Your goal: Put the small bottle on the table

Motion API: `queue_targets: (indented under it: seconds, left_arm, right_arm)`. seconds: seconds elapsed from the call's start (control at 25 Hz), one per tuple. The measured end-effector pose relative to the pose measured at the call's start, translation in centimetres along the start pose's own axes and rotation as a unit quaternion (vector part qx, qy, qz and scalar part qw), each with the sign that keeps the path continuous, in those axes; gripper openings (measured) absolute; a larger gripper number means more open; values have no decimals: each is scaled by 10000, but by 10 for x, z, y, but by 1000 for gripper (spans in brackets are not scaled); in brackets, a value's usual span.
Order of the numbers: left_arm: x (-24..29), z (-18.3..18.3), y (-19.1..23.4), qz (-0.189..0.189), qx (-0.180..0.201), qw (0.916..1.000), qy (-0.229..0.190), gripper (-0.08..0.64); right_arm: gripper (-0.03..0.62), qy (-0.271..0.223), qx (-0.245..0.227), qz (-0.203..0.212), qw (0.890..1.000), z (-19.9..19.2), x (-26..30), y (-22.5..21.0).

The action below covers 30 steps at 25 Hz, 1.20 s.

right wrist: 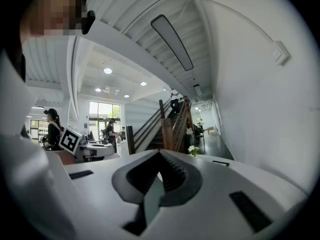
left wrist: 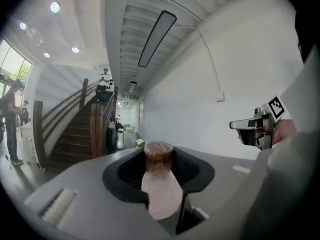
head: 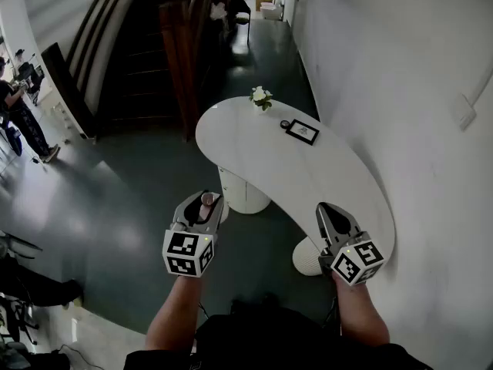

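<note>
Bottle (left wrist: pixel 160 184): clamped cap-forward in left gripper (head: pixel 206 200) for carrying, over the floor, just short of table (head: pixel 308 176).
Right gripper (head: pixel 329 210): jaws together, empty, over table edge, likely spare.

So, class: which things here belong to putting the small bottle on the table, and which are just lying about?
Job: small bottle; left gripper holding it; table.
Lying about: flowers; picture frame.
</note>
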State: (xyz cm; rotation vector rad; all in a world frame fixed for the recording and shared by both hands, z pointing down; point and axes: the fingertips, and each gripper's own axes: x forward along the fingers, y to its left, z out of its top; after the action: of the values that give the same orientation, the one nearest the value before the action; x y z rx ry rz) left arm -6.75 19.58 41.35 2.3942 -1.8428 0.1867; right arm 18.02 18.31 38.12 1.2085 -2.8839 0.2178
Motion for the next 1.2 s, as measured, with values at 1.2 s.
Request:
queue_targets:
  seconds: [1.2]
  left_arm:
    - [25, -1, -53, 151, -147, 9995, 233, 149]
  right_arm:
    - [0, 3, 444, 372, 9983, -16, -21, -54]
